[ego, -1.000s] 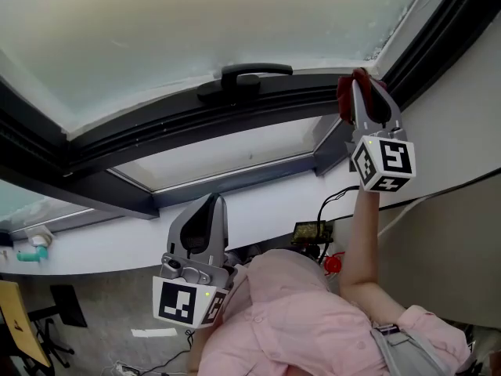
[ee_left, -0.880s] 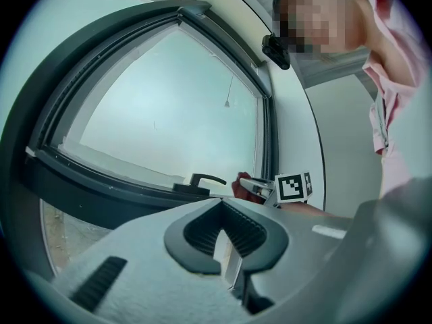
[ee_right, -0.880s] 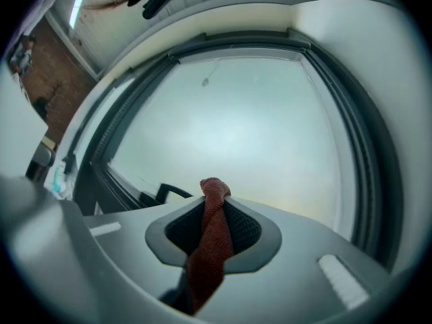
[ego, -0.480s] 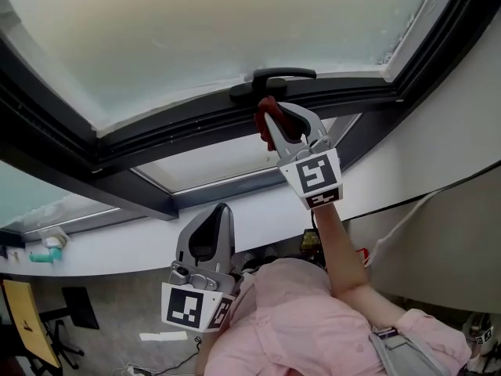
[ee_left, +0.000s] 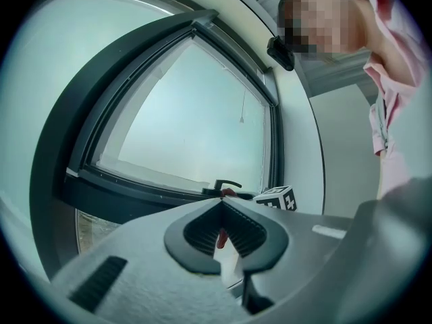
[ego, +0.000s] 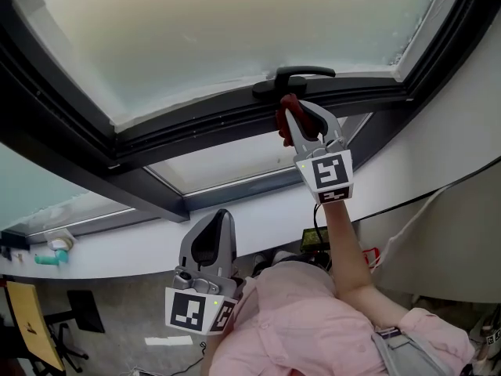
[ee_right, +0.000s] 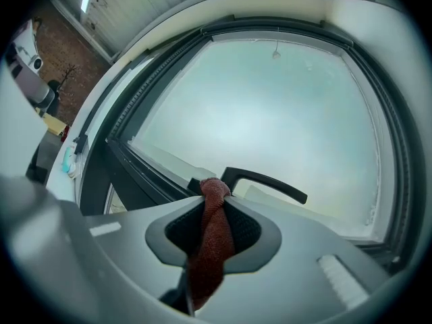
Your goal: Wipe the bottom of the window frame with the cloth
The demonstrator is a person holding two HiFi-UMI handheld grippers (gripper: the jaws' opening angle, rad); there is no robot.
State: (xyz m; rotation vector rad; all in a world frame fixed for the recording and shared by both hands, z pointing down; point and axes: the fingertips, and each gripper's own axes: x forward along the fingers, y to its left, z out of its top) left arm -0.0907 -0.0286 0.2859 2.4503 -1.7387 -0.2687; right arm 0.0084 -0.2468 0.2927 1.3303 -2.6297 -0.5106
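Hard to see: the bottom end of the cloth (ee_right: pixel 210 245) ran down under the R gripper (ee_right: pixel 214 198) body & got cut off there, so its full length didn't show. In the head view most of the cloth (ego: pixel 284 128) hid behind the grey fingers; only a red lump showed. Its top seemed to press on the dark window frame (ego: pixel 196 128), but the spot was too small to be sure. The hand on the L gripper (ego: pixel 217 218) hid behind its marker cube. A thin red sliver showed thru the slit of the L gripper (ee_left: pixel 221 206); couldn't tell what it was.

The R gripper (ego: pixel 293 114) was up high, w/ its jaws squeezed tight on the cloth. The cloth sat right betw. the two dark pads, filled the gap, and poked out a bit past the tips. Its top was just under the base of the black window handle (ee_right: pixel 264 182), at the bottom rail of the window frame (ee_right: pixel 138 164), below the pale glass (ee_right: pixel 270 106).

The cloth was twisted into a rope shape. Its long way ran along the jaws, from the gripper body up & out toward the handle (ego: pixel 296 75).

The L gripper hung low near the person's pink sleeve (ego: pixel 313 327), well apart from the frame, tips pressed together, holding nothing.
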